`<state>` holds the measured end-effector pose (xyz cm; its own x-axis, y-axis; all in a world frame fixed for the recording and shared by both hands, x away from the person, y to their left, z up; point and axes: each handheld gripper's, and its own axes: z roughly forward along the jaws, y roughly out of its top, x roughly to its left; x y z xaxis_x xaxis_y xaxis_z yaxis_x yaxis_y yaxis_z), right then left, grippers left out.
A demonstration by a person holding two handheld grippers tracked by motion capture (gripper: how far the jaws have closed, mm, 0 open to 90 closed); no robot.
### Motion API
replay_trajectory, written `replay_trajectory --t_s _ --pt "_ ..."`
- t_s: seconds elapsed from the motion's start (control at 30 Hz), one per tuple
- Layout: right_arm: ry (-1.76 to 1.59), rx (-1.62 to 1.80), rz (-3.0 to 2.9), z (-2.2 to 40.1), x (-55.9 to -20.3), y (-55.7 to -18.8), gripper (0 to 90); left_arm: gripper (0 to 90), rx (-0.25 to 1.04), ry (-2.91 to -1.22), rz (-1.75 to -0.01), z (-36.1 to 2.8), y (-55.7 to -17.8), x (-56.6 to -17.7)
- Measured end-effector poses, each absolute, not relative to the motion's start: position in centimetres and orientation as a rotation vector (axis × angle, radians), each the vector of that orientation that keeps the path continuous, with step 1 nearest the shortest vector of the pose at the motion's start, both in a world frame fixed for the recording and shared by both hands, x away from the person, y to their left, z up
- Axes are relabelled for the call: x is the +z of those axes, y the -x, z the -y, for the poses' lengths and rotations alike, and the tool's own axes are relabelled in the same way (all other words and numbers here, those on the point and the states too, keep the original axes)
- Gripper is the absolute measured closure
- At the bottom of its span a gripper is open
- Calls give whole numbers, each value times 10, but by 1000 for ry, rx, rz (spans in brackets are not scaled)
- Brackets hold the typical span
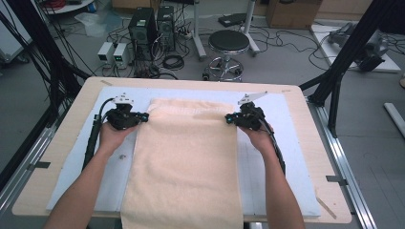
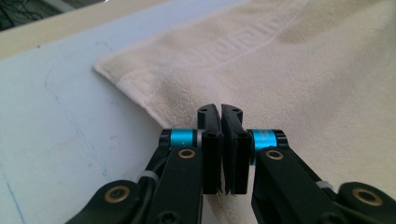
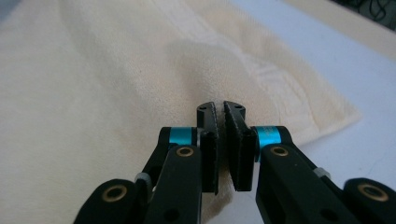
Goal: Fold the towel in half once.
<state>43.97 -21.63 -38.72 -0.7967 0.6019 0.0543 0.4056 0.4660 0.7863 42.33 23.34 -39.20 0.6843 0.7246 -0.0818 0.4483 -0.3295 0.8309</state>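
both side edges of cream towel (image 1: 186, 157) pinched: left hand-held gripper (image 1: 143, 116) at 9 o'clock, right hand-held gripper (image 1: 229, 118) at 3 o'clock, each clamped on cloth; fold itself not yet made.

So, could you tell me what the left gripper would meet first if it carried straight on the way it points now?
The left gripper is shut on the near edge of the cream towel, so more of that towel lies directly ahead. In the high view it points across the towel toward the right gripper; depth is unclear.
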Motion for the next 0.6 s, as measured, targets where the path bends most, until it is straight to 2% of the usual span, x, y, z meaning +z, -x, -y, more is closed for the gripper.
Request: replay_trajectory --t_s 0.1,0.33,0.6 --pt "-801 1269 -2480 217 -373 -427 850 865 384 -1937 -865 -240 -411 -379" --pt "-596 1289 -2561 216 -345 -375 840 864 405 -1979 -723 -251 -358 -369" --pt "-541 1283 -2626 214 -377 -310 829 863 363 -2042 -641 -254 -293 -403"
